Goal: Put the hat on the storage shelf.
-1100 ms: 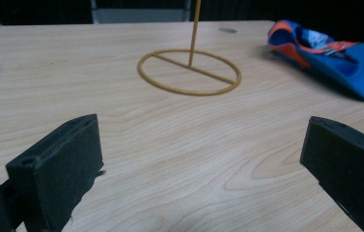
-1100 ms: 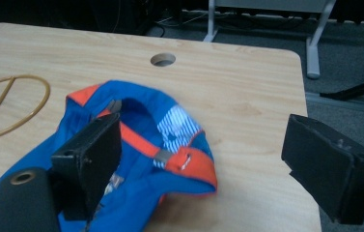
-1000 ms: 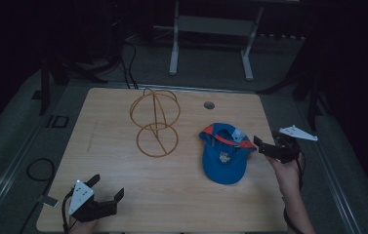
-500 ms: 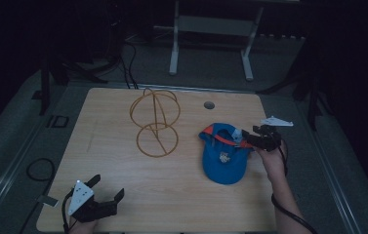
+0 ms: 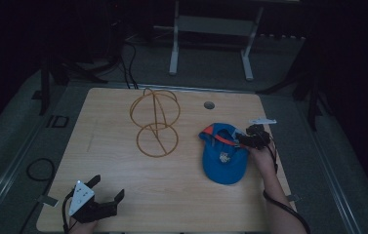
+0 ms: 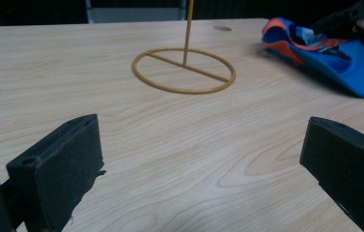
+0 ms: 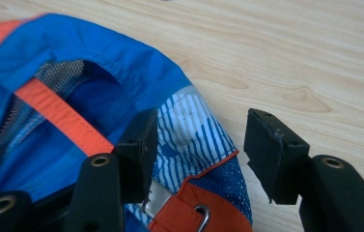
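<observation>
Blue cap lies upside down at the desk right side, back rim between my right gripper jaws, which have just been closing, not yet pinching. Left gripper gapes empty, well apart.

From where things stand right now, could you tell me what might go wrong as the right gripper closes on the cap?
The right gripper has just been closing, and its jaws straddle the cap's rear edge without yet pressing it. One jaw sits beside the metal buckle, so the pads might catch hardware and slip. The fabric is soft, so a thin pinch may pull free. A lift toward the wire stand could snag the cap.
</observation>
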`<state>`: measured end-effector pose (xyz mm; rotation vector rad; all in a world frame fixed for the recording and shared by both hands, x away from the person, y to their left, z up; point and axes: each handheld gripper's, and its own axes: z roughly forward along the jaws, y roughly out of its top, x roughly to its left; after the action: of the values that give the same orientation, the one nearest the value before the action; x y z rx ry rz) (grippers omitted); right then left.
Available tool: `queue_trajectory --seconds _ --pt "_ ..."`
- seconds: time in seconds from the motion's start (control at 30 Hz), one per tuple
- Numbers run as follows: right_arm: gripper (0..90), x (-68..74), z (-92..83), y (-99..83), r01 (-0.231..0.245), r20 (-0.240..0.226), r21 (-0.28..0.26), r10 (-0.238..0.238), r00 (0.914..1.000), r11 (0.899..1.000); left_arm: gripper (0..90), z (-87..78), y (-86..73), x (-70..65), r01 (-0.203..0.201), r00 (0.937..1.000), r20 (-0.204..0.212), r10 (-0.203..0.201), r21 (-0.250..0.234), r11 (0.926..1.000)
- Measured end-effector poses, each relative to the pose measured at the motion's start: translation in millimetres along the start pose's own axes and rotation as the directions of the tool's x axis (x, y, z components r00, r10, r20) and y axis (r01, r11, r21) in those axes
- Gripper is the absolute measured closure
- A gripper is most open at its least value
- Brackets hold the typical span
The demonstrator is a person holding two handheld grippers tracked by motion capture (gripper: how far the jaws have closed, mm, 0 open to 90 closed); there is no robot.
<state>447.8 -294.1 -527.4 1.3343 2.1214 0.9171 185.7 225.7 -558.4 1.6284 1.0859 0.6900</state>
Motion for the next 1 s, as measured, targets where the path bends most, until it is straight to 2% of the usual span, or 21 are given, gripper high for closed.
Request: queue_trajectory --seconds 0.07,0.17,0.27,0.5,0.7,1.0 --pt "45.8 -1.3 4.6 -1.0 -0.008 -0.010 0.013 0.008 0.9999 1.000 1.6 -0.4 0.3 0.5 -0.001 1.0000 -0.003 0.001 -0.001 1.0000" --pt "46.2 -0.8 11.0 -2.9 0.006 -0.002 0.043 -0.006 1.0000 0.999 1.6 -0.9 0.5 1.6 0.006 1.0000 -0.007 -0.006 -0.004 1.0000" --pt "50.2 -1.0 15.4 -5.5 0.000 -0.006 0.054 0.000 1.0000 0.999 1.6 -1.2 0.3 2.4 0.010 0.9999 -0.006 -0.010 -0.003 0.9999" --pt "67.7 2.2 21.5 -11.4 0.042 -0.001 0.083 -0.042 0.9991 0.996 1.6 -0.5 0.1 2.2 0.012 0.9999 -0.004 -0.012 -0.002 0.9999" --pt "86.5 7.8 22.6 -13.1 0.083 0.043 0.083 -0.087 0.9953 0.993 1.7 -0.3 -0.3 2.4 0.016 0.9999 -0.005 -0.016 -0.001 0.9999" --pt "88.6 10.7 14.3 -8.9 0.088 0.043 0.070 -0.091 0.9949 0.994 1.7 -0.8 0.1 2.6 0.020 0.9998 -0.007 -0.020 -0.005 0.9998"
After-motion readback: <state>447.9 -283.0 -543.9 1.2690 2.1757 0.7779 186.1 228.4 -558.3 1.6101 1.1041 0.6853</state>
